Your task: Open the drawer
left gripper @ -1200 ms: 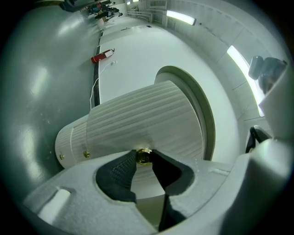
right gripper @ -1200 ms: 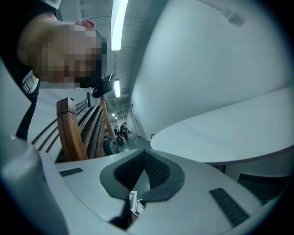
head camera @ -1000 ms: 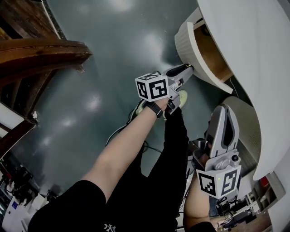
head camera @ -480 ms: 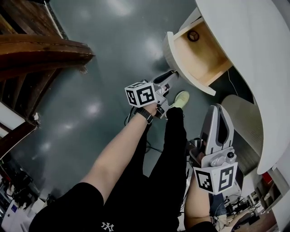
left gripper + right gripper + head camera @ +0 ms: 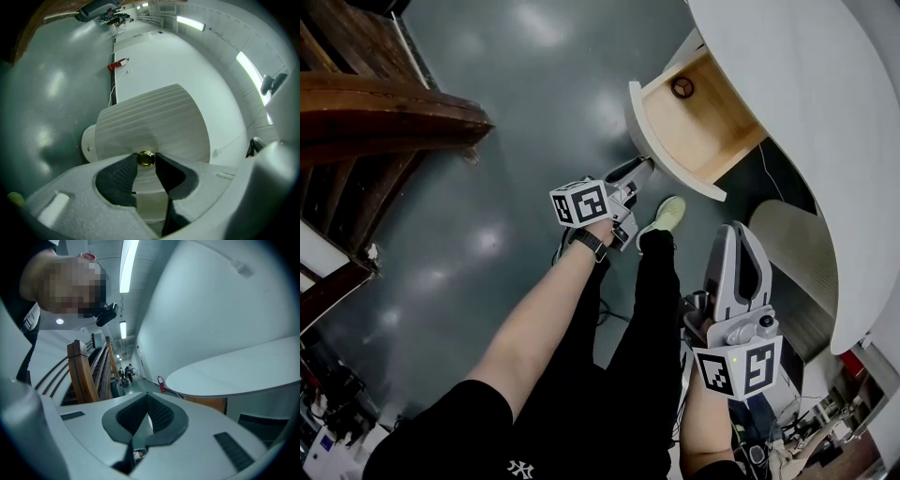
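The drawer [image 5: 698, 127] stands pulled out from under the white desk, showing its wooden inside and a small round thing [image 5: 682, 87] at the back. Its curved, ribbed white front [image 5: 150, 122] fills the left gripper view. My left gripper [image 5: 641, 169] is at that front, shut on the small brass knob [image 5: 146, 159], with a pad pressing on each side of it. My right gripper [image 5: 738, 232] hangs lower right, away from the drawer, its tips together with nothing in them; in the right gripper view it [image 5: 146, 397] points past the tabletop.
The white rounded desktop [image 5: 806, 112] overhangs the drawer. A second ribbed front [image 5: 797, 253] sits below it by my right gripper. Dark wooden stair rails [image 5: 384, 103] are at the left. The person's legs and a pale shoe [image 5: 667, 213] stand on the grey floor [image 5: 487, 141].
The drawer has slid further out of the desk, showing more of its wooden inside. My left gripper moved down-left with the knob. The right gripper rose slightly.
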